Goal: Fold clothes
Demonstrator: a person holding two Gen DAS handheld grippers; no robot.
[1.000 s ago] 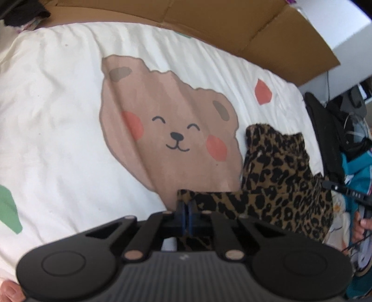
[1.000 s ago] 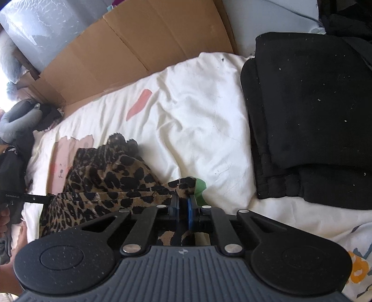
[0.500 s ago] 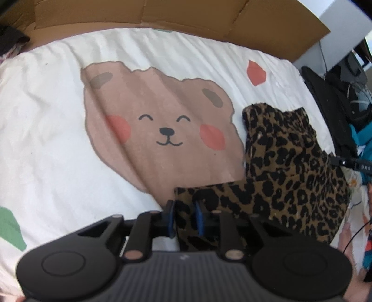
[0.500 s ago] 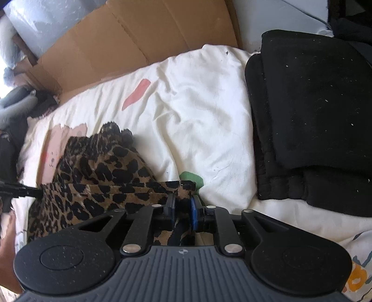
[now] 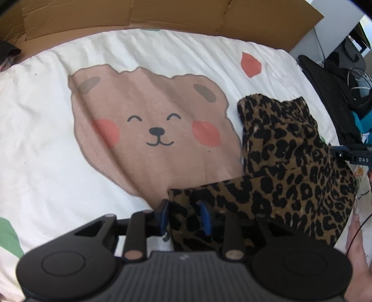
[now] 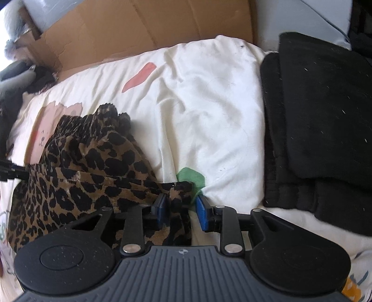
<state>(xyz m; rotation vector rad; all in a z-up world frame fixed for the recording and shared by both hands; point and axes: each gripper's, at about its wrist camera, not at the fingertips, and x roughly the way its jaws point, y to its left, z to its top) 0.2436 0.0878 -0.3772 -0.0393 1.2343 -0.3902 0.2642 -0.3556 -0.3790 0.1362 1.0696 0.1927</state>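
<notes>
A leopard-print garment [image 5: 290, 167] lies folded over on the white bear-print bedcover [image 5: 46, 139], at the right of the left wrist view. Its near left corner sits loose between the blue pads of my left gripper [image 5: 184, 217], which stands open. In the right wrist view the same garment [image 6: 88, 167] fills the lower left. Its near right corner rests between the parted pads of my right gripper [image 6: 181, 211], also open. The right gripper's tip [image 5: 348, 155] shows at the far right of the left wrist view.
A stack of folded black clothes [image 6: 320, 120] lies on the bed to the right. Brown cardboard [image 5: 162, 16] lines the far edge of the bed. Dark bags and cables [image 5: 344, 76] sit beyond the bed's right side. A hand [image 5: 355, 251] shows at the lower right.
Both grippers have opened and let go of the leopard-print corners they were pinching. The garment has settled flat on the bedcover.
</notes>
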